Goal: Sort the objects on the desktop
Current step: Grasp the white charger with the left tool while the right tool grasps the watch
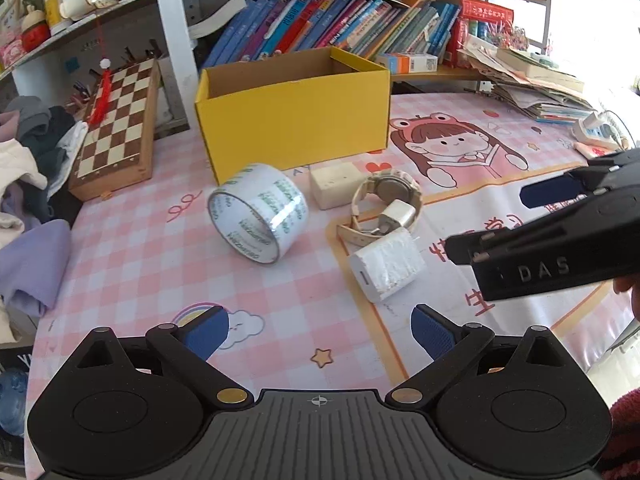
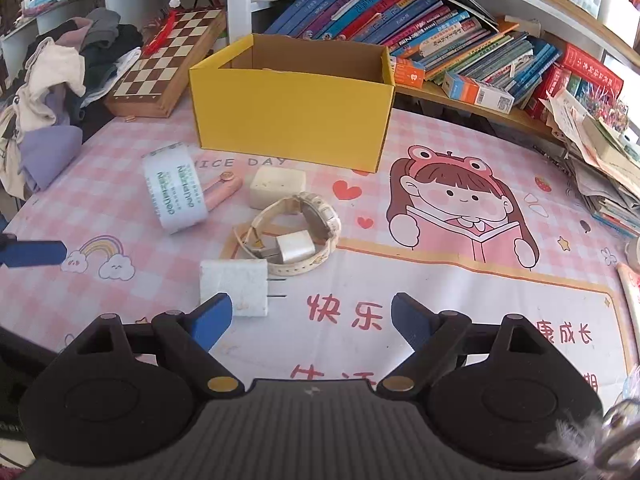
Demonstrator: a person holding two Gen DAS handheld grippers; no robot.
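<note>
Two grippers over the desk, and both have their blue fingers spread wide with nothing between them. The left gripper (image 1: 320, 332) hangs above the pink checked mat (image 1: 168, 264), well in front of the yellow box (image 1: 294, 120). The right gripper (image 2: 312, 320) hovers just short of the big white charger (image 2: 234, 286), whose prongs point away to the right; its left fingertip (image 2: 214, 320) overlaps the charger's near corner in view, and contact I cannot tell.

Now the box, open-topped, sits at the back of the mat, and everything to sort lies in front of it. Just before its front wall lies a cream block (image 2: 277, 187). Left of that, a roll of clear tape (image 2: 176, 192) stands on its edge, a pink clip-like thing (image 2: 222, 190) touching its right side. Nearer the cameras than the block, a cream wristwatch (image 2: 300, 232) curls on its side, with a small white plug (image 2: 294, 246) resting inside the loop of its strap. Left of the box, a chessboard (image 2: 168, 64) leans among heaped clothes (image 2: 60, 80); behind it, books (image 2: 400, 12) lean along the shelf.
</note>
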